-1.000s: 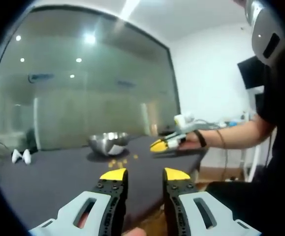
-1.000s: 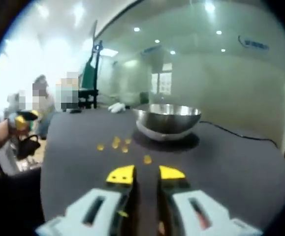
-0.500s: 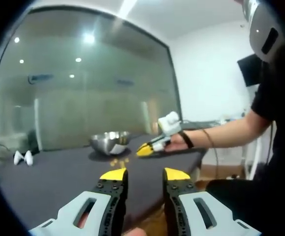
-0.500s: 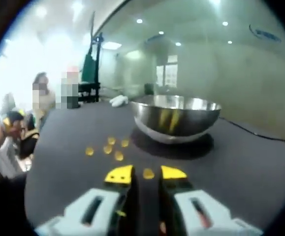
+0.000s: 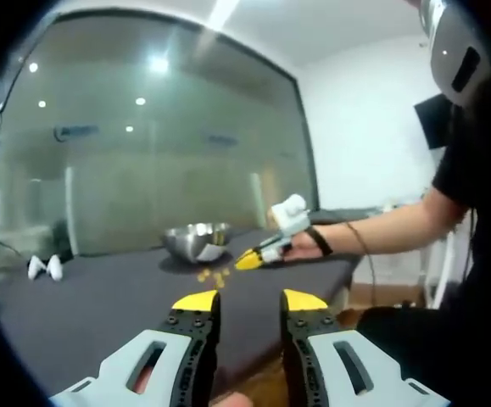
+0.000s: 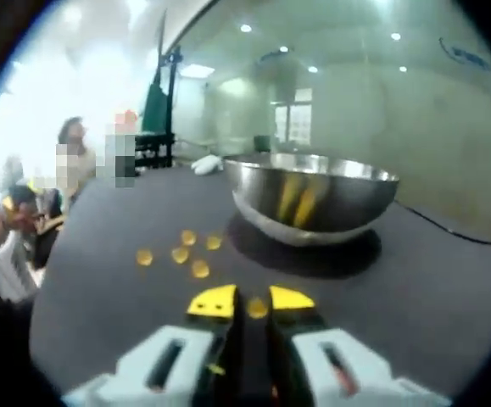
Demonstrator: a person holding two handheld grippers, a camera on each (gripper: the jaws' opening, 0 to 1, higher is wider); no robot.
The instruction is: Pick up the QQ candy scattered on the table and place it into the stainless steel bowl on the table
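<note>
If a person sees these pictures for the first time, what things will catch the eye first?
Probably the shiny stainless steel bowl on the dark table, with small yellow candies scattered before it. In the right gripper view, the right tongs have their yellow tips close around one candy. In the left gripper view, the left tongs stand open above the table's near edge.

The stainless steel bowl (image 6: 313,203) is seen as polished, mirror-glossy metal, with yellow reflections carried on its outer wall. The table (image 6: 432,280) is covered by a dark, matt, smooth surface, on which small translucent, glossy yellow QQ candy (image 6: 199,269) pieces are noted near its middle. The right gripper (image 6: 252,301) is made of pale matt plastic with glossy yellow jaw tips.
</note>
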